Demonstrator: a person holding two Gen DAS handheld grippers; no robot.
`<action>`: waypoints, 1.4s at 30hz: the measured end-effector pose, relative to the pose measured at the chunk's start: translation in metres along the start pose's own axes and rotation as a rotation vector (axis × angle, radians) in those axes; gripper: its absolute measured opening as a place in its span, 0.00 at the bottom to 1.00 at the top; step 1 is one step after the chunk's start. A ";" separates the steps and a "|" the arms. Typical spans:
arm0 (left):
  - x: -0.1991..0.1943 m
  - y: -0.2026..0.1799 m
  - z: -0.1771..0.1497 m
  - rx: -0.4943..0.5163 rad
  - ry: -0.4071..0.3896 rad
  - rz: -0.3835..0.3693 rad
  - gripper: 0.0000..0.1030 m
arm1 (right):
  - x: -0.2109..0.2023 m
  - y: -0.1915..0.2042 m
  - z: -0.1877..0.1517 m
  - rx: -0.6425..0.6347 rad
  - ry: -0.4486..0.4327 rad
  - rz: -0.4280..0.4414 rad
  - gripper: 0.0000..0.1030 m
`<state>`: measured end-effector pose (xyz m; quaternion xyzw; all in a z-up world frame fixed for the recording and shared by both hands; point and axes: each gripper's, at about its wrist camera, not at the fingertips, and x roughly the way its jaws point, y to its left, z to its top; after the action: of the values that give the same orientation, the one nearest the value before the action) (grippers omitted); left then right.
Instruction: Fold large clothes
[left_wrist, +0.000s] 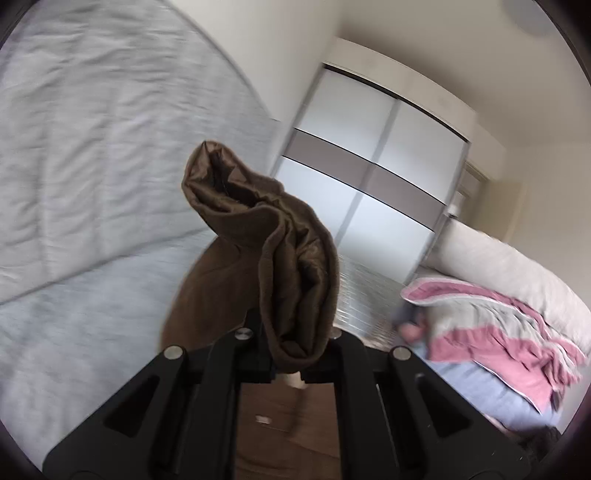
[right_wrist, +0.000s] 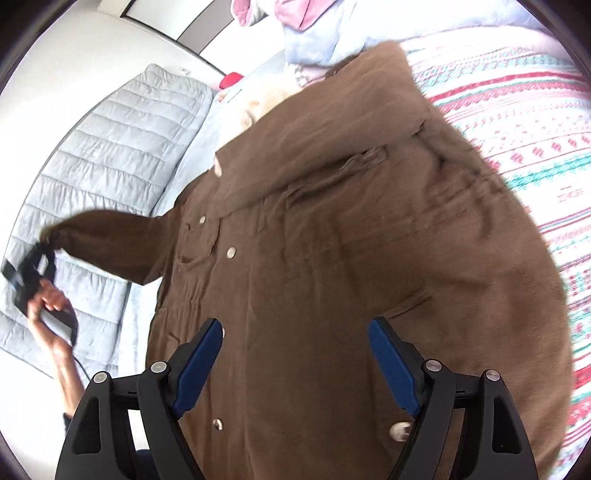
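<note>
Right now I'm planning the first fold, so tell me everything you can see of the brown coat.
The brown coat is a large matte, soft-looking garment with metal snap buttons, flapped pockets and a gathered waist. It lies spread front-up across the patterned bedspread. One sleeve is lifted off to the side: the left gripper is shut on its cuff, whose shiny lining shows. The right gripper hangs open above the coat's front, its blue fingers apart.

The bunched brown sleeve cuff (left_wrist: 291, 266) hides the left gripper's fingers, the coat (right_wrist: 351, 240) runs off the right wrist view's lower edge, and the pink-striped bedding (left_wrist: 498, 332) is motion-blurred.
</note>
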<state>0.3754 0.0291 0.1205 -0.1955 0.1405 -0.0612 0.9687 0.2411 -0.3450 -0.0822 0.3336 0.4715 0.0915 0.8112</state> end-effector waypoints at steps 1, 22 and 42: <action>0.010 -0.026 -0.010 0.026 0.028 -0.029 0.10 | -0.004 -0.003 0.001 0.002 -0.010 -0.005 0.80; -0.038 0.050 -0.112 0.019 0.526 0.068 0.64 | -0.051 -0.058 0.010 0.043 -0.084 -0.119 0.80; -0.207 0.178 -0.174 0.051 0.627 0.170 0.63 | -0.117 -0.060 -0.070 -0.166 -0.134 -0.313 0.80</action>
<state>0.1380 0.1651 -0.0524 -0.1302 0.4464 -0.0407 0.8844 0.1099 -0.4132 -0.0610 0.1934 0.4534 -0.0198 0.8698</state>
